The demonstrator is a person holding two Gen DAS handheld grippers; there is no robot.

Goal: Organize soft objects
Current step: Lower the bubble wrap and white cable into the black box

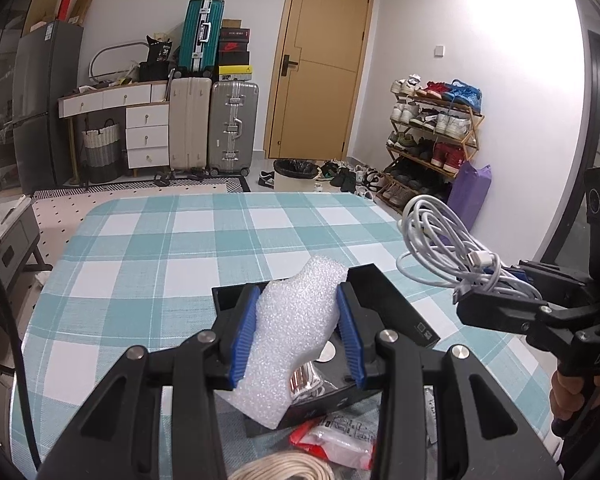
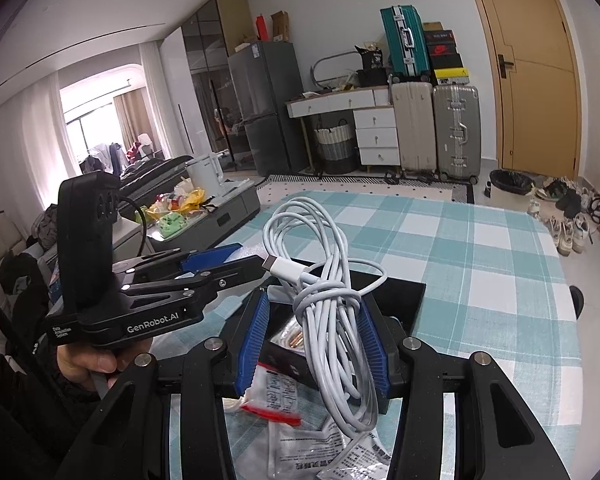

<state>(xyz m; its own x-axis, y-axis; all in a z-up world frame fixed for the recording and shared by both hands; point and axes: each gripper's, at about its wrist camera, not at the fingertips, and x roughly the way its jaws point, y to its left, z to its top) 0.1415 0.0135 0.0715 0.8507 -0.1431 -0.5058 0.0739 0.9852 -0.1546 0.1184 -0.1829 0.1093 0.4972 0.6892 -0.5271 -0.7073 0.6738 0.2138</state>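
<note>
Foam (image 1: 296, 332) is pinched in the left gripper (image 1: 298, 334), long axis along the fingers, directly over the black box (image 1: 396, 304). Cable (image 2: 332, 308) is clamped in the right gripper (image 2: 314, 344), just right of the box. Left judged nearer for placing.

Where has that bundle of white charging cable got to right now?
The white charging cable is off the table, clamped in the right gripper above the open black box, to the right of the foam piece in the left gripper.
</note>
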